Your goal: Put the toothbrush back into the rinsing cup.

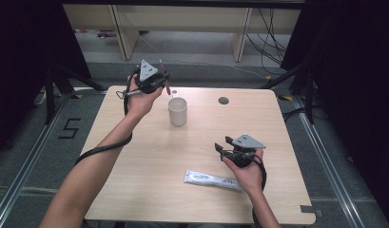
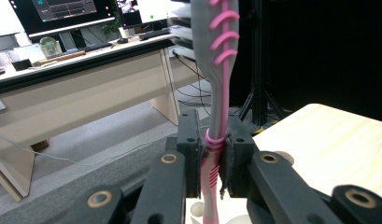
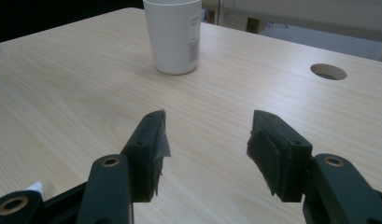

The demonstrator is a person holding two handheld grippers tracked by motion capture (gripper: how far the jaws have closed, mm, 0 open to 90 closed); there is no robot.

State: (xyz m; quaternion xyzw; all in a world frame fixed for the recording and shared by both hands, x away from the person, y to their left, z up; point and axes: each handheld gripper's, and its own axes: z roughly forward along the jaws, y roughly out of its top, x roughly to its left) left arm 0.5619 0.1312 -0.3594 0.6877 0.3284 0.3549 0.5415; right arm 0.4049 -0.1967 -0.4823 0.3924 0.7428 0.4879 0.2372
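A grey and pink toothbrush (image 2: 220,79) stands upright between the jaws of my left gripper (image 2: 213,156), which is shut on its handle. In the high view that left gripper (image 1: 160,78) is held up over the table's far left part, just left of and above a white cup (image 1: 177,111); the toothbrush (image 1: 166,81) shows there as a thin reddish stick. My right gripper (image 1: 222,145) hovers low over the table's right half, open, with nothing between its jaws. In the right gripper view the right gripper (image 3: 205,154) points toward the white cup (image 3: 174,35).
A silver, flat toothbrush package (image 1: 212,179) lies near the table's front edge, beside my right hand. A round cable hole (image 1: 223,100) sits in the wooden table (image 1: 135,185) at the back right. Desks and cables stand beyond the far edge.
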